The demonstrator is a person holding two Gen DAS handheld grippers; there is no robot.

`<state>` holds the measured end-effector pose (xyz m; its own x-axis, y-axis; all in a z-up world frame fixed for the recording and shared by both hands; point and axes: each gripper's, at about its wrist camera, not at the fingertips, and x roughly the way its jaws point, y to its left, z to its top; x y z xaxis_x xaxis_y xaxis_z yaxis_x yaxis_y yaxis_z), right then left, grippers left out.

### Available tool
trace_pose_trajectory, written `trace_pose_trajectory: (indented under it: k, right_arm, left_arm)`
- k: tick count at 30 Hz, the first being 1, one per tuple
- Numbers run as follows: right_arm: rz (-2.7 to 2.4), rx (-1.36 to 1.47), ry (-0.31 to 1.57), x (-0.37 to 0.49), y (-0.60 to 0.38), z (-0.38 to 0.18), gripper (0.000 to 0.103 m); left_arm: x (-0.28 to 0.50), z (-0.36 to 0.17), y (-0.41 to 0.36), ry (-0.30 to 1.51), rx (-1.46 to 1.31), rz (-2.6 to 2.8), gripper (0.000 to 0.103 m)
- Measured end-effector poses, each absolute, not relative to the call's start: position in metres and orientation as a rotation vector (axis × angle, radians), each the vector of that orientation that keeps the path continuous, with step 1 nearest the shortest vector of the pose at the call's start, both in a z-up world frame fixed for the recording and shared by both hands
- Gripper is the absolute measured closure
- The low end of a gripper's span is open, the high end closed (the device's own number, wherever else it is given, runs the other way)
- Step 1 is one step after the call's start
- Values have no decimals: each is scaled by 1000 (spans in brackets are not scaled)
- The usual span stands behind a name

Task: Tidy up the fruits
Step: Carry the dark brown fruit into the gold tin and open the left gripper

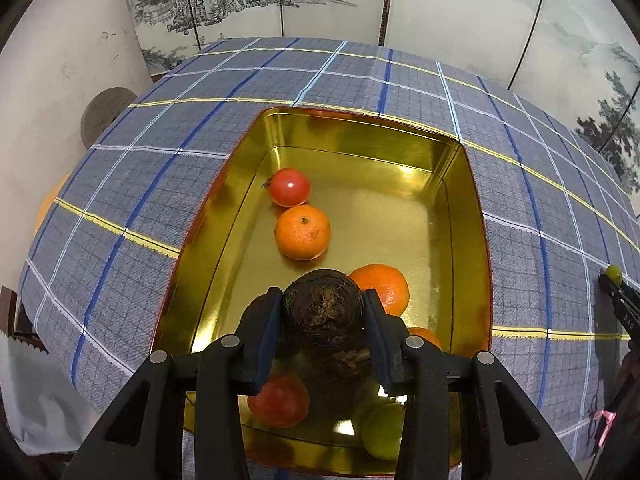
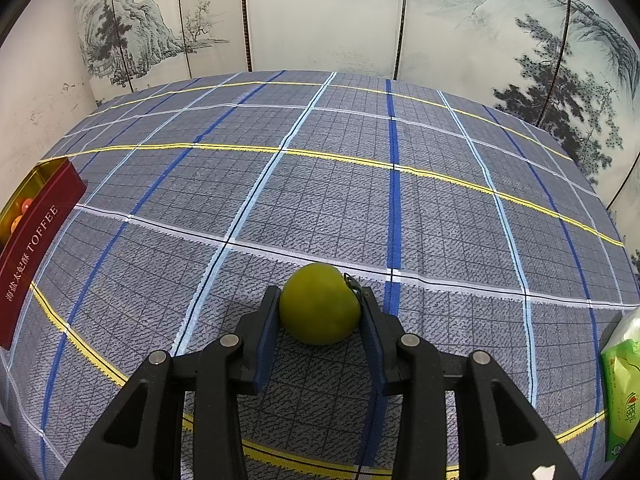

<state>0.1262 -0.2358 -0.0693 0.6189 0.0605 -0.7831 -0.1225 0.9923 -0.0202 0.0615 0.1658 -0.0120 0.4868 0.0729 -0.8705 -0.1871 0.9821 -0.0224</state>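
Left gripper [image 1: 323,314] clamped on hairy brown fruit [image 1: 324,312] — hovering over tin's [image 1: 466,216] near end — right gripper [image 2: 320,308] pinching green fruit [image 2: 319,304] well apart.

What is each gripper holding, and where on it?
Left gripper clamps a brown hairy root by its sides, above the tin. Right gripper clamps a green fruit by its sides.

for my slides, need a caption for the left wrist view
Left tongs grip a brown hairy root over the gold tin holding tomatoes and oranges.
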Motion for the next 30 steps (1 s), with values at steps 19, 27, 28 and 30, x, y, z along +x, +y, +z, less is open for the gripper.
trace_pose_trajectory:
  k: [19,27,28,30]
  right_arm:
    - [105,-75,897,126,-236,-70,67]
    - [104,-63,900,127,-240,-70,60]
    - [102,-65,900,127,-240,-70,60]
    - [101,-66,900,128,-240,-71,60]
  left_arm:
    - [64,-14,163,1052,-98,154,61]
    - [65,-14,163,1054,-102,155,61]
    - [65,-14,163,1053,-103,155,61]
    - [64,-14,163,1054,-106,154,60]
